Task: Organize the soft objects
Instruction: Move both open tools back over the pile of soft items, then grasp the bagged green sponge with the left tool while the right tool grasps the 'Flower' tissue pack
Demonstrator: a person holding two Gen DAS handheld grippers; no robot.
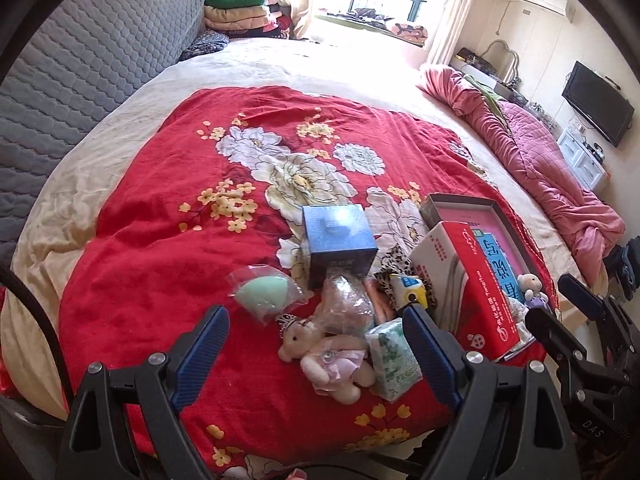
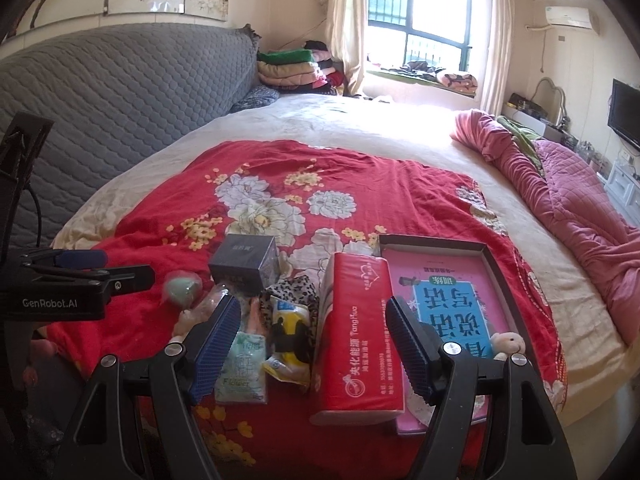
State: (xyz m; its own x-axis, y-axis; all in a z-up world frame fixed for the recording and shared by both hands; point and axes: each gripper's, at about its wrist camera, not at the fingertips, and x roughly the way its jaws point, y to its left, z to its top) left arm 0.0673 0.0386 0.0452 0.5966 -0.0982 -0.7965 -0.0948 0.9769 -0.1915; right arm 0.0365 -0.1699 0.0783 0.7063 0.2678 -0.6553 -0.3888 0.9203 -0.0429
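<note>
Soft items lie in a pile on the red floral blanket (image 1: 160, 280). A pink teddy bear (image 1: 324, 352) with a crown lies below my open left gripper (image 1: 316, 312). Around the bear are a bagged green sponge egg (image 1: 260, 292), a clear bag (image 1: 344, 304) and a green-patterned tissue pack (image 1: 394, 356). My right gripper (image 2: 312, 304) hangs open and empty above a leopard cloth (image 2: 292, 288), a yellow packet (image 2: 290, 332) and the left edge of a red tissue pack (image 2: 356, 332). A small white bear (image 2: 508, 344) sits by the right gripper's right finger.
A blue box (image 1: 338, 240) stands behind the pile. An open shallow box (image 2: 432, 240) holding a pink and blue book lies to the right. A rolled pink quilt (image 2: 560, 200) runs along the bed's right side, with a grey headboard (image 2: 120, 100) to the left.
</note>
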